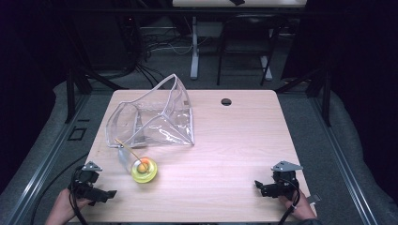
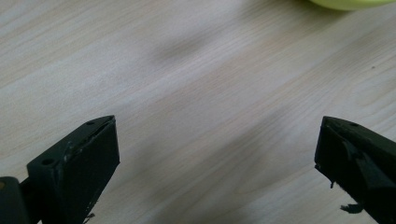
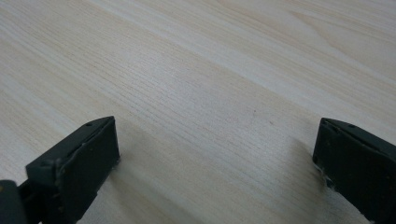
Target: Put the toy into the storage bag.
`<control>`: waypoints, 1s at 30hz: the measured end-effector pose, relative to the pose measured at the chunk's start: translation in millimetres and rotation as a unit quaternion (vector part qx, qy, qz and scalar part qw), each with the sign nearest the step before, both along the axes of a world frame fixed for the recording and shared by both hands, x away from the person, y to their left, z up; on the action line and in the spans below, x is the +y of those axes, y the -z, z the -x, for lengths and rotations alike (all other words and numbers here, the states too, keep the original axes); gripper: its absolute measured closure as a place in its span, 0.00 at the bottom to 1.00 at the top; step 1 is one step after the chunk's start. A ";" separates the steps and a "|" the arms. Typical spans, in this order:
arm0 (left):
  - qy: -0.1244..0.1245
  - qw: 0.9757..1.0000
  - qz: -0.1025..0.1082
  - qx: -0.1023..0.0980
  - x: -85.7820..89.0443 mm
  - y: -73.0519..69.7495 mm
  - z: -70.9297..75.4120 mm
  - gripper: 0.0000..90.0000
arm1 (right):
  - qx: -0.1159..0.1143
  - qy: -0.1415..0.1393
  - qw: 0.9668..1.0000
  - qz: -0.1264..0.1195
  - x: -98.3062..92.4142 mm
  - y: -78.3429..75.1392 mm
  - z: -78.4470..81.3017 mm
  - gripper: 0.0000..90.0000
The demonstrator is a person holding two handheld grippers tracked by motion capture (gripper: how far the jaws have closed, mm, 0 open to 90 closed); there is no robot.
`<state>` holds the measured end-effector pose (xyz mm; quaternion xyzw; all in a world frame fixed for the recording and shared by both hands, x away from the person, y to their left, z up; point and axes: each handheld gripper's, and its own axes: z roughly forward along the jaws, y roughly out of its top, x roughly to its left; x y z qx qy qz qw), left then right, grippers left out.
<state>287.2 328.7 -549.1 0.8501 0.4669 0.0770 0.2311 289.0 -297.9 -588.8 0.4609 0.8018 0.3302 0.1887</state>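
A clear plastic pouch (image 1: pixel 155 119) stands open on the left half of the wooden table (image 1: pixel 225 150). In front of it lies a clear cup with a yellow-green lid (image 1: pixel 143 171) and a thin yellow straw, tipped on its side; an orange patch shows at the lid. My left gripper (image 1: pixel 109 193) rests near the table's front left corner, open, with bare wood between its jaws; the lid's edge (image 2: pixel 345 3) shows at the top of the left gripper view. My right gripper (image 1: pixel 261 186) sits at the front right, open over bare wood (image 3: pixel 210 107).
A round cable hole (image 1: pixel 226 101) is in the table's far middle. Dark frame posts and cables stand on the floor around the table, and another desk's legs (image 1: pixel 194 51) rise behind it.
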 end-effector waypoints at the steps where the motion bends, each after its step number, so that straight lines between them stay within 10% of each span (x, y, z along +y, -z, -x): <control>1: 0.003 1.000 0.003 0.003 -0.5 -1.6 0.4 0.00 | -0.001 0.001 1.000 -0.002 0.2 0.3 0.1 0.00; 30: 0.069 0.996 0.059 0.018 -40.3 -18.4 14.3 0.00 | -0.002 0.001 1.000 0.000 -0.2 0.3 0.6 0.00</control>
